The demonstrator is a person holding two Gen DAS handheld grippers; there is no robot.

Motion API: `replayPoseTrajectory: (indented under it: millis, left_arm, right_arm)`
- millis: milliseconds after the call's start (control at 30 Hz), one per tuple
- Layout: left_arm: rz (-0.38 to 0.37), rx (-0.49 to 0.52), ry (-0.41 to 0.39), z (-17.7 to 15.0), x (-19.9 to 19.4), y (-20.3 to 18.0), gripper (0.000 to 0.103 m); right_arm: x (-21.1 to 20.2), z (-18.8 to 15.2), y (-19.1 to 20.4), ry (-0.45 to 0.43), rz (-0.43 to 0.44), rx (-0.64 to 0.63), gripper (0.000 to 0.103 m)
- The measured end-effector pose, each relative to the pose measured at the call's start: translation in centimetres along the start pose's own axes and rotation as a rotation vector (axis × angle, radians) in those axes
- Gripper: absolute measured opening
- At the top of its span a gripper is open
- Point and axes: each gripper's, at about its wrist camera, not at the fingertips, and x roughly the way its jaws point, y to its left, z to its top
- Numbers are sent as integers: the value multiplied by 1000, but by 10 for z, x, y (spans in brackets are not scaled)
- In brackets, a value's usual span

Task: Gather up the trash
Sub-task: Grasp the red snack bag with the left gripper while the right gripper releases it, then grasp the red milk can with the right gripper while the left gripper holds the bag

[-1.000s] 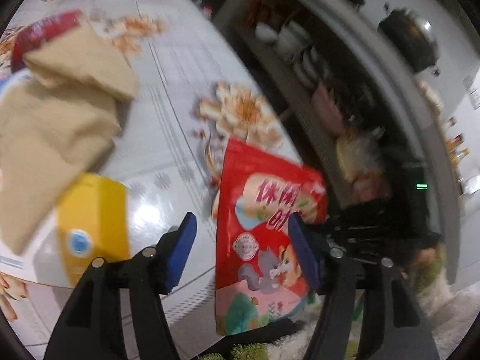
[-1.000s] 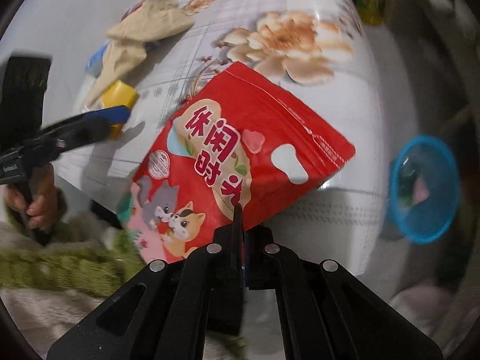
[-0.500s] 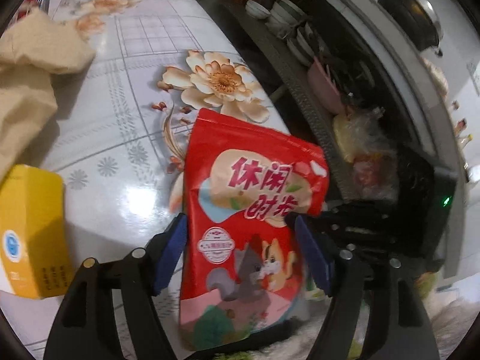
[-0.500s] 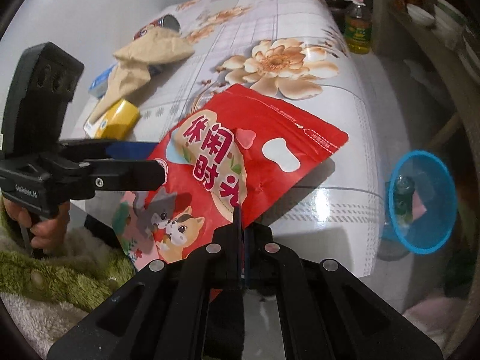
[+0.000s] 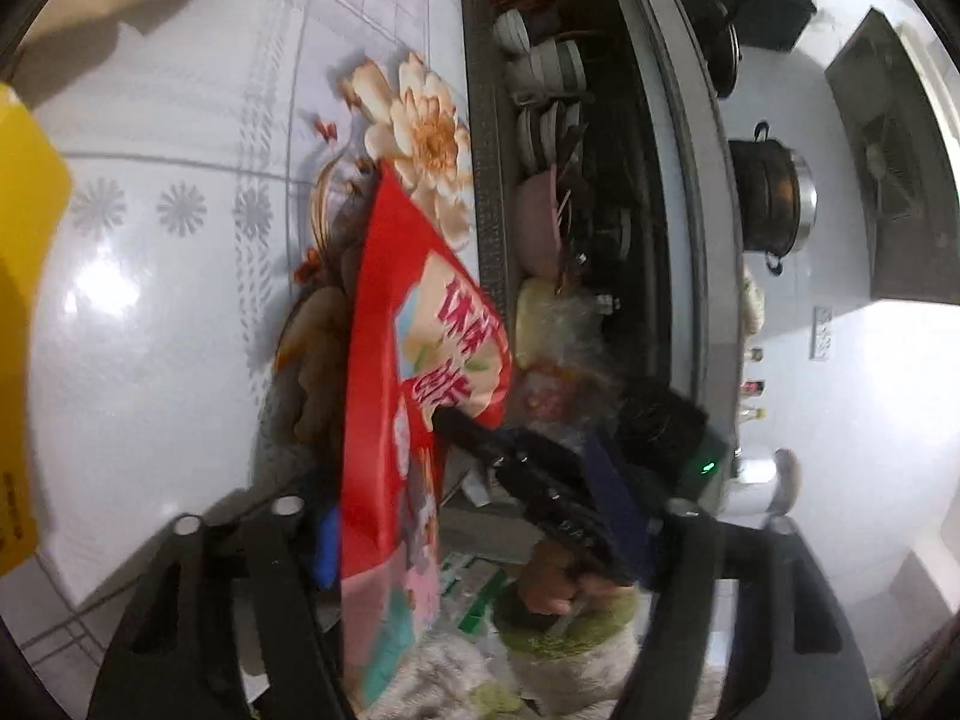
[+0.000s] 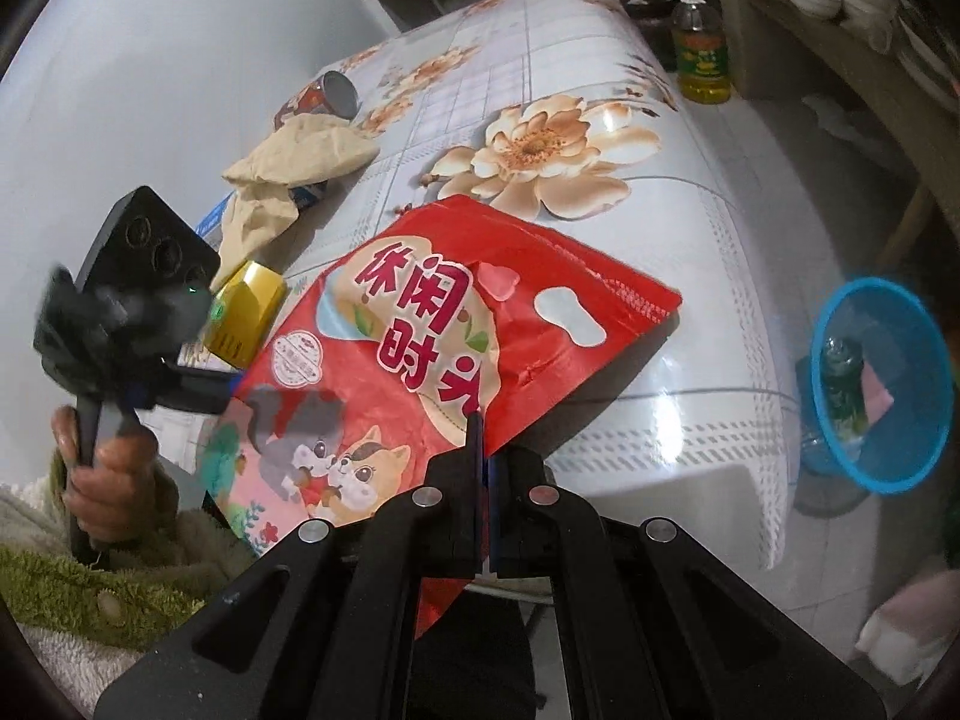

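Note:
A red snack bag (image 6: 432,348) with cartoon animals hangs off the table's near edge. My right gripper (image 6: 483,456) is shut on its lower right edge. In the left wrist view the bag (image 5: 384,372) stands edge-on between the fingers of my left gripper (image 5: 468,516). Those jaws are closing. The bag lies close to the left blue pad (image 5: 324,534), and the right pad (image 5: 612,492) is well clear of it. The right gripper's black fingers (image 5: 480,438) show there, clamped on the bag.
On the flowered table (image 6: 600,60) lie a yellow box (image 6: 246,312), crumpled brown paper (image 6: 294,162) and a can (image 6: 324,96). A blue basket (image 6: 882,384) holding a bottle stands on the floor to the right. An oil bottle (image 6: 699,54) and a dish shelf (image 5: 540,108) are behind.
My left gripper has rolled and sunk, so the bag now shows edge-on between its jaws, which have narrowed. The right gripper keeps its hold on the bag.

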Motion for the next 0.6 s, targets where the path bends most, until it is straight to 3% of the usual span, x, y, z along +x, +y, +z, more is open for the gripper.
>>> replayPoseTrajectory:
  millis: [133, 233, 333, 433, 500, 600]
  left_arm:
    - [85, 73, -12, 0, 4, -13, 38]
    - [237, 166, -21, 2, 6, -22, 19]
    - [358, 267, -31, -6, 9, -34, 7]
    - [421, 340, -53, -12, 8, -40, 5]
    - [432, 352, -62, -15, 6, -38, 5]
    - [436, 358, -78, -15, 2, -35, 5]
  right_arm:
    - [5, 3, 3, 0, 20, -2, 0]
    - [10, 7, 4, 5, 48, 12, 0]
    - [12, 14, 10, 10, 50, 2, 4]
    - [11, 22, 16, 13, 25, -14, 17]
    - [7, 30, 14, 19, -1, -10, 33]
    - [-6, 46, 8, 13, -51, -13, 47]
